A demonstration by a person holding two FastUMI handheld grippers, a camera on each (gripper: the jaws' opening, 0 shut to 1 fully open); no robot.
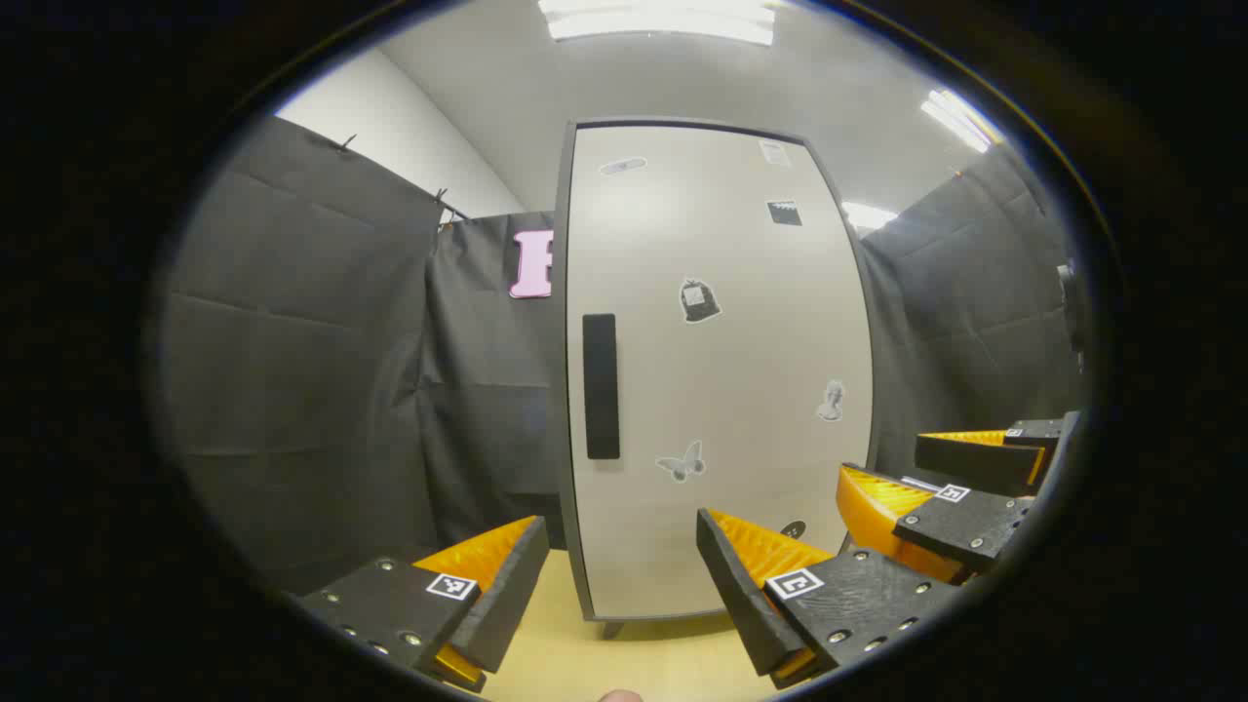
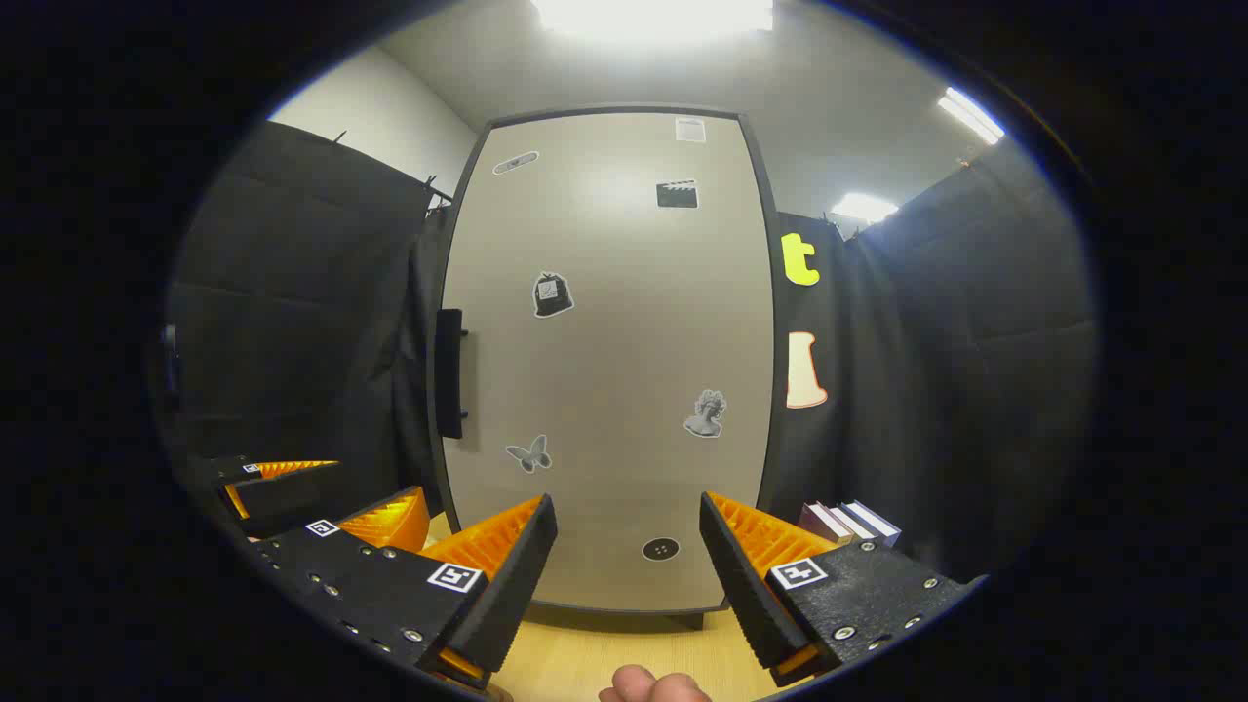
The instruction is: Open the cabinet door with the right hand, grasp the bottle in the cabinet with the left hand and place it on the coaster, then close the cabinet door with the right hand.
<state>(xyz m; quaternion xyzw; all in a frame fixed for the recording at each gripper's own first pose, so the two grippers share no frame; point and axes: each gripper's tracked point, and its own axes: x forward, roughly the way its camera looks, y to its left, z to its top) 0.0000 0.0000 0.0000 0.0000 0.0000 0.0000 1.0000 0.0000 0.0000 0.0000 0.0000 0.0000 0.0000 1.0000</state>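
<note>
Left gripper view: pale wood table [image 1: 643, 663], black cloth walls, white ceiling. Cabinet [image 1: 712, 370] upright at centre, door shut, dark handle [image 1: 601, 386] by its left edge, stickers scattered. Left gripper [image 1: 619, 570] wide, empty, short of door; right gripper [image 2: 629, 551] likewise wide, empty. Books [image 2: 848, 522] right of cabinet.

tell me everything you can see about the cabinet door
The cabinet door is a tall, flat, pale beige panel in a dark frame, with a matte laminate look. It is shut and upright. A black vertical bar handle sits on its left edge at mid height. Small grey stickers are scattered over it, among them a butterfly, a clapperboard and a bust, with a round dark one low down. The cabinet stands on a light wooden surface. Nothing touches the door.
</note>
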